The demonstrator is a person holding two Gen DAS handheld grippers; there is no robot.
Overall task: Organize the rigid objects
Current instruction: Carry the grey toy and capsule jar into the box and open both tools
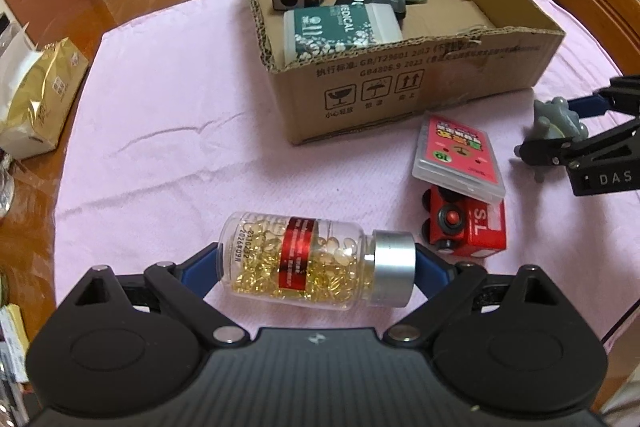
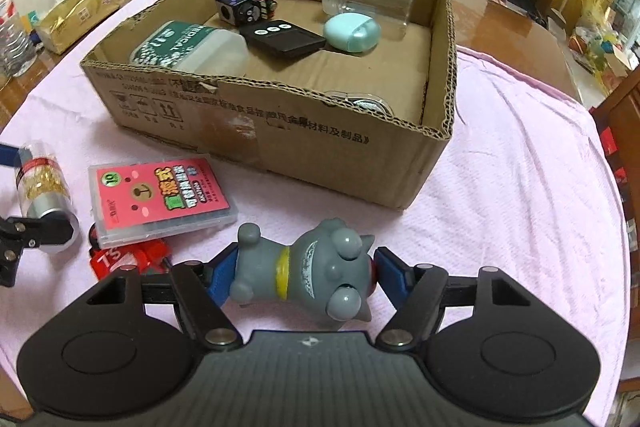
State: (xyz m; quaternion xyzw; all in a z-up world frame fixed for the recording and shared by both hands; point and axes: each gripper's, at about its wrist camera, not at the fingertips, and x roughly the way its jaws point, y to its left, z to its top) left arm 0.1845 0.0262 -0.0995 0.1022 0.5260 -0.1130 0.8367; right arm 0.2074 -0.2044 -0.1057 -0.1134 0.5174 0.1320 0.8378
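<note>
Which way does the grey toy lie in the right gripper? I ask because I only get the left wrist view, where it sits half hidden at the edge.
Observer: The grey toy lies sideways between the blue pads of the right gripper, head toward its right finger, with a yellow collar showing.
Operator: Is anything hidden behind the box's near wall?
Observer: Yes, a clear-topped round case rests inside the cardboard box, close against that wall.
</note>
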